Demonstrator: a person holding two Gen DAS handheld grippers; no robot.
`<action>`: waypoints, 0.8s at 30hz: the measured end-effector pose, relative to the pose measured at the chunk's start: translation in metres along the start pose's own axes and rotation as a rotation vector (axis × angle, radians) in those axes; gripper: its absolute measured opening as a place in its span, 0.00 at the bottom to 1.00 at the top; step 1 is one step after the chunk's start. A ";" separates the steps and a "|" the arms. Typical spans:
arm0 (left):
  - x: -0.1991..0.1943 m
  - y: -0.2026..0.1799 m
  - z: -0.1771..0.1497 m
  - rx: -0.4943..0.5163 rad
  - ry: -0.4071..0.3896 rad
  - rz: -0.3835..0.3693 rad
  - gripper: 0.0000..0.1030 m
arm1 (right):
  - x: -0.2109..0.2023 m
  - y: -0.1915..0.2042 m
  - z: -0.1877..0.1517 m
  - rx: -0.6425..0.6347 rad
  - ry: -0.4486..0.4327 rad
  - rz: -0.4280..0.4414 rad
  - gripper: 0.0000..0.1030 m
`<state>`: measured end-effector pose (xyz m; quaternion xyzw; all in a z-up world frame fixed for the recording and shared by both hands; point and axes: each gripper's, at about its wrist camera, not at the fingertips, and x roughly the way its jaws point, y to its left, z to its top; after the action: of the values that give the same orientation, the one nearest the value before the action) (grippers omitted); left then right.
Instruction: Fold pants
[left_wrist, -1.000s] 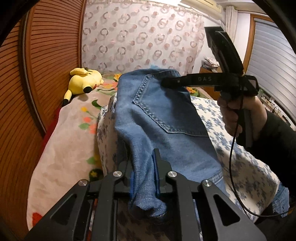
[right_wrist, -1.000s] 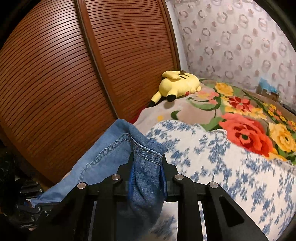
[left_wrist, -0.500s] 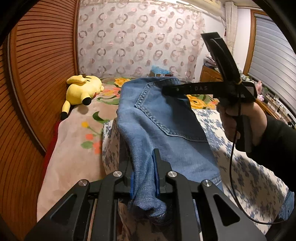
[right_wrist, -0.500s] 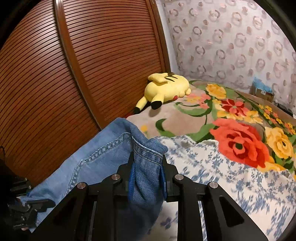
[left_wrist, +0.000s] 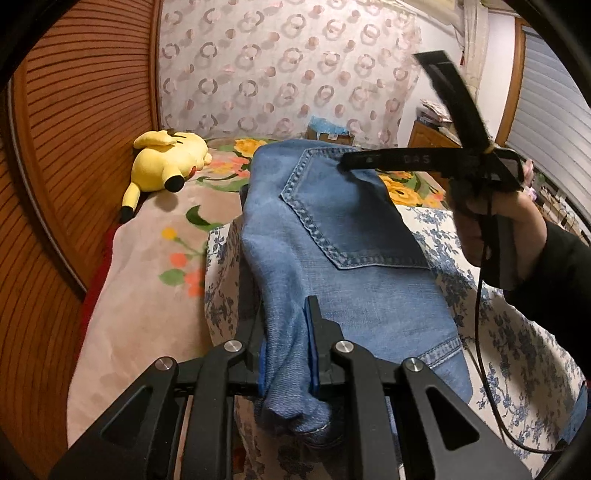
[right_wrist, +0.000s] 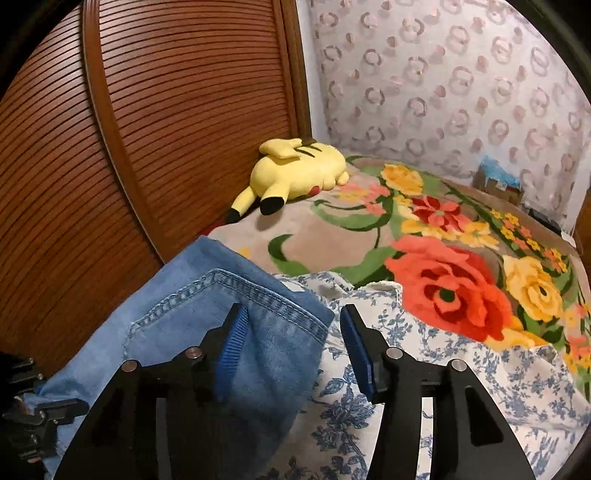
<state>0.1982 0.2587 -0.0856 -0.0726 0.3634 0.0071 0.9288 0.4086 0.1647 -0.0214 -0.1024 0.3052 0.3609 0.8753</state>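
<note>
The blue denim pants (left_wrist: 332, 258) lie over the blue-flowered white quilt (right_wrist: 424, 369) on the bed. The left claw (left_wrist: 286, 354) pinches a bunched denim fold. The right claw (right_wrist: 291, 343) is opening, the waistband corner between its pads, touching only the left one. A yellow plush toy (right_wrist: 295, 173) rests beyond on the rose-patterned blanket (right_wrist: 443, 280), beside the wooden slatted wardrobe door (right_wrist: 166, 129).

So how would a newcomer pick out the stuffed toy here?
Start at the slatted wooden wardrobe beside the bed. Against it, on the floral blanket, lies the plush toy. It is the only bright yellow thing with black-tipped feet, apart from the blue jeans.
</note>
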 end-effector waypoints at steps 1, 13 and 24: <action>0.000 0.000 0.000 -0.004 0.002 0.000 0.16 | -0.006 0.004 -0.002 -0.017 -0.013 -0.015 0.52; 0.004 0.004 -0.002 -0.017 0.006 0.008 0.16 | 0.006 0.023 -0.020 -0.073 0.024 0.017 0.26; -0.007 -0.001 -0.003 -0.018 -0.006 0.029 0.17 | -0.012 0.020 -0.011 -0.045 0.039 0.018 0.26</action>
<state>0.1916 0.2579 -0.0831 -0.0759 0.3613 0.0239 0.9290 0.3829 0.1681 -0.0215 -0.1264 0.3149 0.3732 0.8635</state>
